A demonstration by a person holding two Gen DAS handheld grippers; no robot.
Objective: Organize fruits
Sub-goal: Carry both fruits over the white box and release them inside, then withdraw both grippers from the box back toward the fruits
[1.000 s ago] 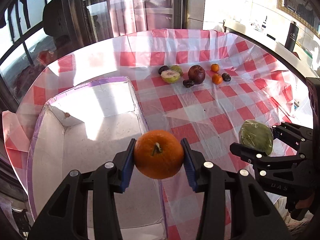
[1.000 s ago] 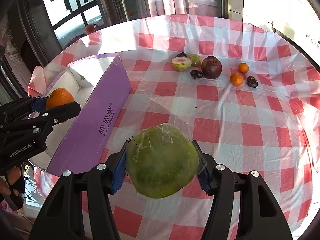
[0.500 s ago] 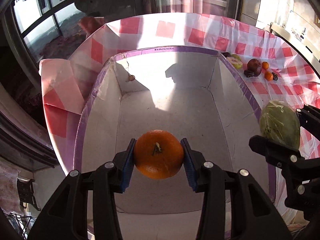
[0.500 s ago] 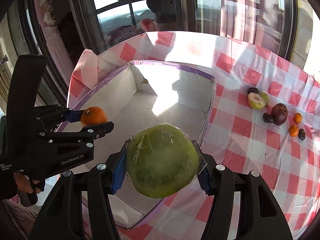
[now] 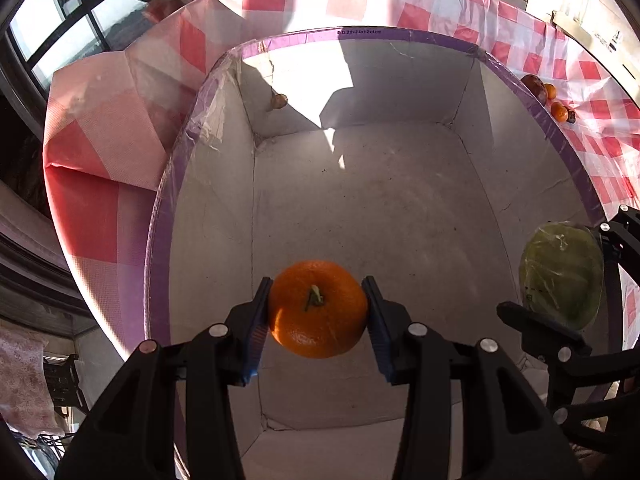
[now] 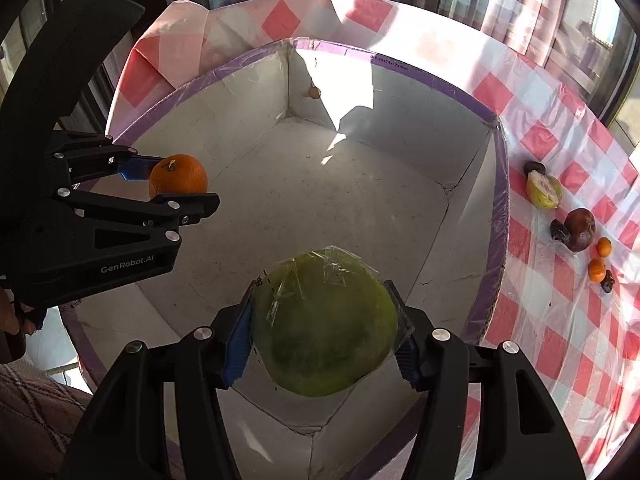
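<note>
Box point(image 5: 400, 208): open cardboard, matte grey-white inside with scuffs and creases, purple tape along the rim; a small brown lump point(image 5: 279, 101) sticks to the far wall near a corner. It sits on the surface point(image 6: 560, 320), which is covered in glossy, wrinkled red-and-white check plastic.

Orange point(image 5: 318, 309): round, dimpled skin, green stem facing the camera. Melon point(image 6: 326, 324): green, rounded, wrapped in clear film with tape patches.

Versus one second ago: both views then showed mostly open cloth, the box off to the side; now both fruits hang over the box interior, clear of its floor.

Left gripper point(image 5: 318, 316): jaws clamped on the orange, blue pads on its sides. Right gripper point(image 6: 324, 336): jaws set wider, clenched on the melon.

Loose fruit point(image 6: 576, 224) lies on the cloth beyond the box's right wall.
</note>
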